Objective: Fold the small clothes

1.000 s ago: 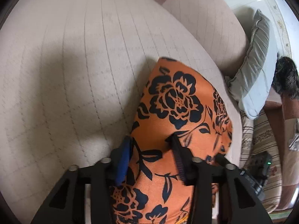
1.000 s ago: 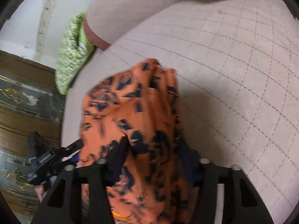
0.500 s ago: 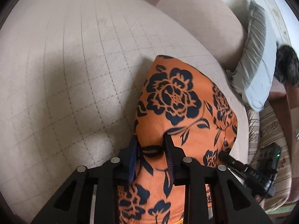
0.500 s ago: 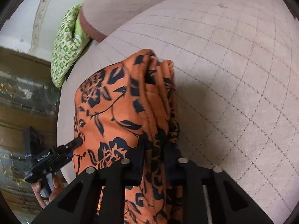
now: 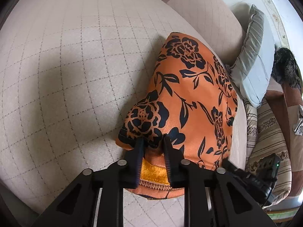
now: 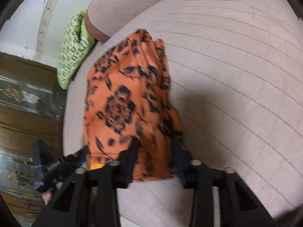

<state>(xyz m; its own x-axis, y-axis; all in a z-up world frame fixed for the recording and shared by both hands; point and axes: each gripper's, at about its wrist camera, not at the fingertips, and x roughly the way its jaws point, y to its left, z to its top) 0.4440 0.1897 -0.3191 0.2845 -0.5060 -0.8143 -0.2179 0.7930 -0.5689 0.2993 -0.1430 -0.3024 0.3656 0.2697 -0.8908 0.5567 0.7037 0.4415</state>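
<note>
Fingers of left gripper (image 5: 153, 141) and right gripper (image 6: 156, 144) have just been closing, each clamping orange floral garment (image 5: 191, 98) on quilted cushion (image 5: 66, 66); right view blurred, contact apparently firm.

In the left wrist view the quilted beige cushion (image 5: 66, 66) lies bare to the left of the orange floral garment (image 5: 191, 98), leaving open room there. To the right the way is crowded: a grey pillow (image 5: 251, 60) leans just beside the garment, with striped bedding (image 5: 269, 132) below it. In the right wrist view a green patterned cushion (image 6: 73, 51) and dark wooden furniture (image 6: 24, 113) close off the left side.
</note>
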